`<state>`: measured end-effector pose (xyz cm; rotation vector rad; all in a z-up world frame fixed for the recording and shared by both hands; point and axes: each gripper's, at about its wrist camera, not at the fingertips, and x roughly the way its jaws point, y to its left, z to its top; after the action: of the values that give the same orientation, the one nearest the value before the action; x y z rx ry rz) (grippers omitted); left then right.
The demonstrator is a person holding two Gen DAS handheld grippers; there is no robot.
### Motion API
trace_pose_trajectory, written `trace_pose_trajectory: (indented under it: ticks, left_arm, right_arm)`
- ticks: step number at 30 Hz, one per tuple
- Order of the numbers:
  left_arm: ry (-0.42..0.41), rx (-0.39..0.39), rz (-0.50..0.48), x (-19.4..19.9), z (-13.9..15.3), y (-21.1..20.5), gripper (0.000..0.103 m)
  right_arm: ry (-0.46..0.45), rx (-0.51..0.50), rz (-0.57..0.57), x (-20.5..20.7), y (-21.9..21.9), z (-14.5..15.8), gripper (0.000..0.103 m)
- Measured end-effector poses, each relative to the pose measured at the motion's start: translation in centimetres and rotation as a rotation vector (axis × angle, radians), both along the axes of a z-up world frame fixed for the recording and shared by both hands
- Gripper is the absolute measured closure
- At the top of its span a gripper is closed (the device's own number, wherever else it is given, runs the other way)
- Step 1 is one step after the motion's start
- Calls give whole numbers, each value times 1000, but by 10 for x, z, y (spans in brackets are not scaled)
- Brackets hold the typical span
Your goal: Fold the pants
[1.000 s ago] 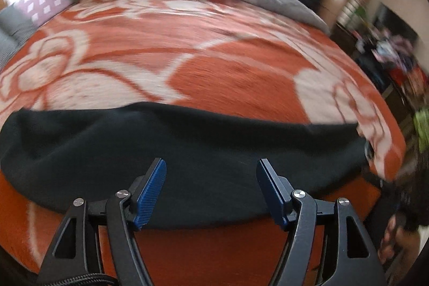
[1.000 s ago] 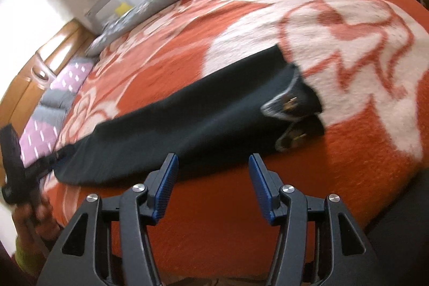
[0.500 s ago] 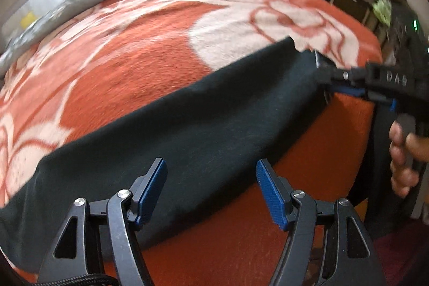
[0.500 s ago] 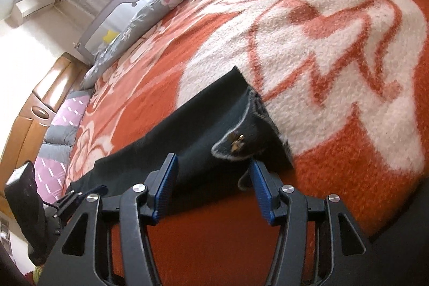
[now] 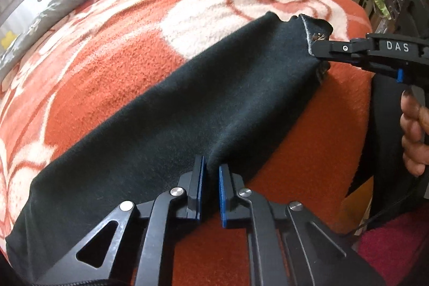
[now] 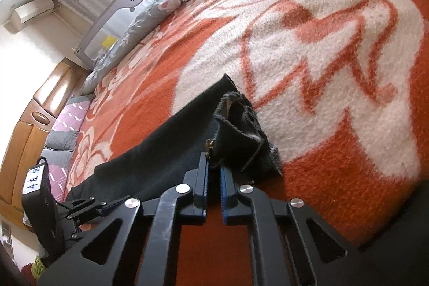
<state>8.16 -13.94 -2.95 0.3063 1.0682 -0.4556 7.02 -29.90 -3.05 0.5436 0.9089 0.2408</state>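
Both grippers — left (image 5: 211,173), right (image 6: 213,168) — are clamped on the long dark soft-knit pants (image 5: 174,109) along the orange-and-white blanketed bed's (image 5: 316,141) near edge; shallow bites could slip when lifted.

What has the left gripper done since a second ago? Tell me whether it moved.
Yes. The left gripper has moved in onto the near edge of the pants lying on the orange blanket, and its jaws, open before, are now shut on the fabric.
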Motion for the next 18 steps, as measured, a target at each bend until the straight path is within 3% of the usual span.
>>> trace_pose_trajectory:
  ticks: [4, 9, 11, 13, 15, 18]
  left_arm:
    - [-4, -27, -28, -8, 9, 1, 95]
    - [35, -13, -29, -6, -1, -1, 87]
    - [38, -27, -23, -6, 3, -1, 83]
    - [34, -50, -27, -6, 11, 0, 68]
    - [22, -79, -29, -2, 23, 2, 58]
    - [15, -112, -18, 12, 34, 3, 56]
  right_arm:
    - [-10, -15, 4, -8, -5, 7, 97]
    - [85, -6, -18, -5, -8, -15, 95]
    - [115, 11, -42, -4, -13, -18, 87]
    - [111, 16, -71, -7, -20, -15, 65]
    - [88, 29, -102, -12, -26, -9, 54]
    - [84, 36, -98, -19, -26, -9, 54]
